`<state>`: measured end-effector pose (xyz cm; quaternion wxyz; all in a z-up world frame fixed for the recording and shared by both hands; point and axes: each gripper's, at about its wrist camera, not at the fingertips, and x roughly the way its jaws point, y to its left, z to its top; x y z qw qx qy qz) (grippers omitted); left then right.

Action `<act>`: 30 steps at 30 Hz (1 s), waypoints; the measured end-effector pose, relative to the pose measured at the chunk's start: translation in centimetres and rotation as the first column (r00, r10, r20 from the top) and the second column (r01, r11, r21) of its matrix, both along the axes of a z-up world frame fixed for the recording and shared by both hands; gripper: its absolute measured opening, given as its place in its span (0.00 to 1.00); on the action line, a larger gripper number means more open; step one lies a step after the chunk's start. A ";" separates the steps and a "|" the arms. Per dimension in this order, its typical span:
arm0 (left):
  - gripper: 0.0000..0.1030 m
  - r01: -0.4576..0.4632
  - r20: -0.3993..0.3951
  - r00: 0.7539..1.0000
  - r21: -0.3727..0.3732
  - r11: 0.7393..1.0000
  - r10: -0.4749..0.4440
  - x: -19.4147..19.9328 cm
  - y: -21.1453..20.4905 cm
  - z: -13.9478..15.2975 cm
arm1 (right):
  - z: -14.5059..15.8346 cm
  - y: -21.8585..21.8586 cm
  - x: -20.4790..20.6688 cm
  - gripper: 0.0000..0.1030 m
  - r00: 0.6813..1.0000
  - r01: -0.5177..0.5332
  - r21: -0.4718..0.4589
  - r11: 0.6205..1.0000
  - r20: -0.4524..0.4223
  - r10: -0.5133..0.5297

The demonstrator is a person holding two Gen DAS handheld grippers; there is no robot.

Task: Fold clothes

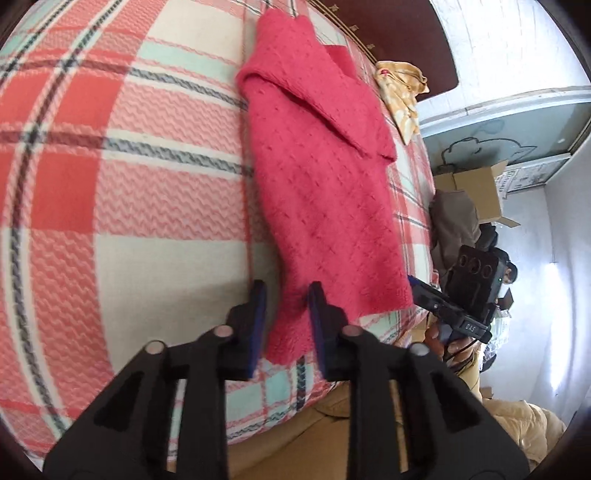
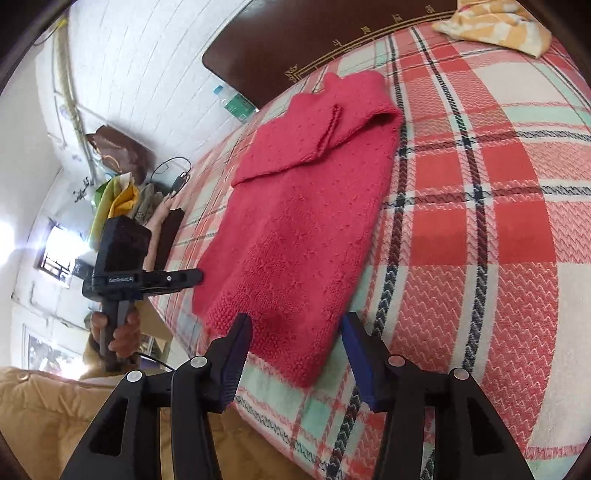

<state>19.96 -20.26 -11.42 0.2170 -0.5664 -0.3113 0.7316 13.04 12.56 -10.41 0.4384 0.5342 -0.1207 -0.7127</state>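
A pink-red knitted sweater (image 1: pixel 321 173) lies flat on the plaid bed cover (image 1: pixel 110 184), both sleeves folded in over its body, hem toward me. My left gripper (image 1: pixel 286 291) is open, its fingers on either side of the hem's left corner. My right gripper (image 2: pixel 297 325) is open, straddling the hem's right corner of the sweater (image 2: pixel 303 221). The right gripper also shows in the left wrist view (image 1: pixel 415 282), and the left gripper in the right wrist view (image 2: pixel 199 275).
A dark wooden headboard (image 2: pixel 295 48) stands at the bed's far end. A yellow patterned cloth (image 2: pixel 491 26) lies near it. Cardboard boxes (image 1: pixel 476 184) and bags (image 2: pixel 118 155) stand beside the bed. A tan padded jacket (image 2: pixel 55 413) is below the grippers.
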 end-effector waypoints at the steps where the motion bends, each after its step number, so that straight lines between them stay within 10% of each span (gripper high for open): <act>1: 0.41 0.009 -0.015 1.000 0.004 1.000 -0.009 0.0 0.4 0.1 | 0.0 -0.1 0.0 0.43 1.000 0.000 -0.001 1.000 -0.002 0.000; 5: 0.39 0.058 -0.036 0.998 -0.034 0.998 -0.059 -0.4 2.2 0.8 | -0.8 -0.5 -0.3 0.10 1.000 -0.007 -0.009 1.000 0.028 0.008; 7: 0.16 0.064 -0.013 0.998 -0.006 0.998 -0.064 -0.9 2.3 0.6 | -0.7 -0.1 -0.7 0.09 0.999 0.011 -0.059 0.998 0.049 -0.008; 16: 0.14 -0.008 -0.027 1.000 0.226 0.974 0.015 -3.6 -0.4 2.9 | 2.3 0.9 -3.6 0.08 0.998 0.049 -0.237 0.970 0.037 -0.041; 23: 0.15 0.003 -0.032 0.999 0.121 0.993 0.001 -4.6 -0.6 3.1 | 2.9 -0.2 -5.3 0.08 0.999 0.030 -0.244 0.969 0.045 -0.020; 27: 0.56 0.005 -0.019 1.000 -0.008 1.000 -0.005 -3.3 -1.1 1.9 | 2.0 0.6 -4.7 0.12 0.996 0.034 -0.221 0.975 0.090 -0.015; 30: 0.62 0.013 -0.037 0.999 0.000 1.000 -0.013 -2.0 -1.8 1.8 | 1.0 1.6 -3.9 0.32 0.992 0.056 -0.157 0.986 0.124 -0.037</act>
